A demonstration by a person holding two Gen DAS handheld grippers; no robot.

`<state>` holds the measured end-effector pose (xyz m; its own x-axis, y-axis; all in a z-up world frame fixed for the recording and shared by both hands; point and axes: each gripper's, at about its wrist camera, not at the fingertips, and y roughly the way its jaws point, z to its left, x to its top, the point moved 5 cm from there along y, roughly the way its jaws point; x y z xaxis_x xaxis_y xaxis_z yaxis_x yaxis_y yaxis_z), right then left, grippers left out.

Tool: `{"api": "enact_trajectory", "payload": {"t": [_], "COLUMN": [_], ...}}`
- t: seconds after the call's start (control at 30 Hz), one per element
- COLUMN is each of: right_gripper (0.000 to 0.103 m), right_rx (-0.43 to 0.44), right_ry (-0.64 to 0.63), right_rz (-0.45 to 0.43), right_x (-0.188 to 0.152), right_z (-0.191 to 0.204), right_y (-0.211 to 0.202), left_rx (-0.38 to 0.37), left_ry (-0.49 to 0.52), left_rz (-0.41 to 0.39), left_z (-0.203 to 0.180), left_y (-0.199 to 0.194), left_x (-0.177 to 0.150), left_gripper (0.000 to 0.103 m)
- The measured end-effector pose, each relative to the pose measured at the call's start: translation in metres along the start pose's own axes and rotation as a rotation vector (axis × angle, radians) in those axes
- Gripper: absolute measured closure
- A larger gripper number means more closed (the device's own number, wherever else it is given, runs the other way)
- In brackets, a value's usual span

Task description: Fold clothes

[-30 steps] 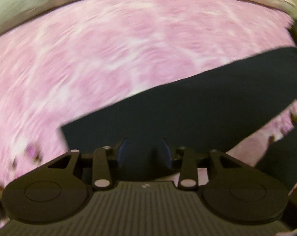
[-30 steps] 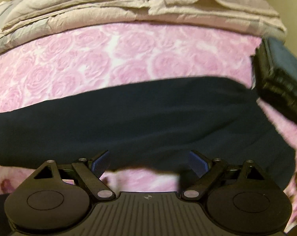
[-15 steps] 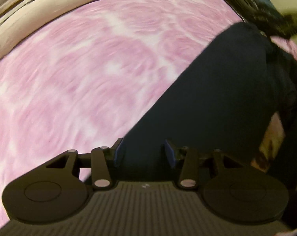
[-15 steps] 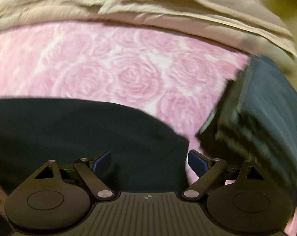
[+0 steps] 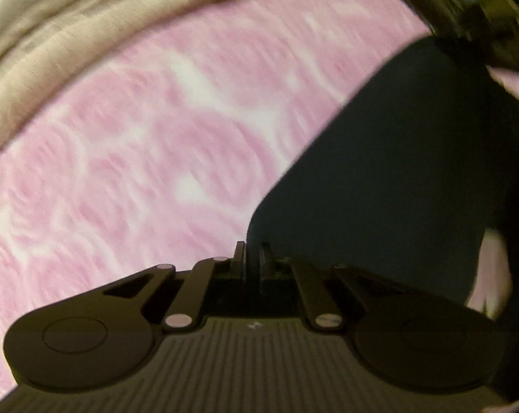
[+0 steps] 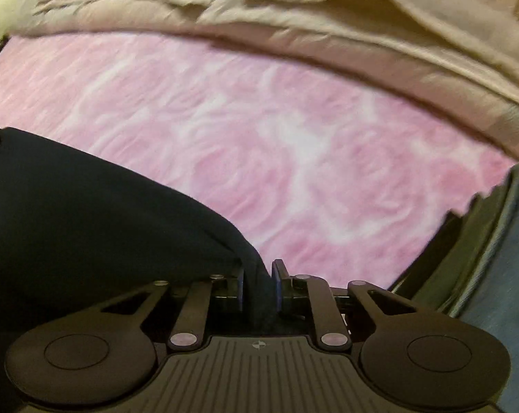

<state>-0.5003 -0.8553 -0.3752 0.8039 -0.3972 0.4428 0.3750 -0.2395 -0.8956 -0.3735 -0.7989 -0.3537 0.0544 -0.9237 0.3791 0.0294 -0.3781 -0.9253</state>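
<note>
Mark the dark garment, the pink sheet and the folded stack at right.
dark garment (image 6: 87,213), right wrist view, broad upper surface.
pink sheet (image 6: 276,144), right wrist view, bare middle.
folded stack (image 6: 493,258), right wrist view, layered side edge.

No legible txt or labels anywhere.

Left claw (image 5: 254,258) apparently pinching dark garment (image 5: 397,179) over blurred pink rose bedspread (image 5: 139,155)

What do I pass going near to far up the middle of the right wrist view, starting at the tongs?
Right tongs shut on a fold of the dark garment → pink rose-print bedsheet → rumpled beige blanket along the far edge.
</note>
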Motion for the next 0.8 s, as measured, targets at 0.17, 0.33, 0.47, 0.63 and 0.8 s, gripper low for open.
{"api": "enact_trajectory", "payload": {"t": [0.17,0.33,0.47,0.63,0.8], "right_gripper": [0.030,0.023,0.023,0.023,0.023], "right_rx": [-0.104,-0.119,-0.061,0.056,0.058], "right_ry": [0.031,0.128,0.232,0.293,0.358], "right_rz": [-0.009,-0.085,-0.103,-0.069,-0.010], "right_x": [-0.006,-0.023,-0.046,-0.078,-0.102], "right_z": [0.004,0.035,0.084,0.196,0.311], "right_y": [0.003,-0.040,-0.074,-0.101,-0.114], "left_rx": [0.070,0.126,0.124,0.062,-0.036], "left_ry": [0.032,-0.040,-0.064,-0.031,0.005], "left_rz": [0.030,0.006,0.037,0.154,0.239], "left_z": [0.006,0.025,0.019,-0.008,-0.026], "left_y": [0.008,-0.035,-0.083,-0.123,-0.152], "left_x": [0.010,-0.026,-0.093,-0.205,-0.311], "left_gripper": [0.084,0.069,0.066,0.059,0.053]}}
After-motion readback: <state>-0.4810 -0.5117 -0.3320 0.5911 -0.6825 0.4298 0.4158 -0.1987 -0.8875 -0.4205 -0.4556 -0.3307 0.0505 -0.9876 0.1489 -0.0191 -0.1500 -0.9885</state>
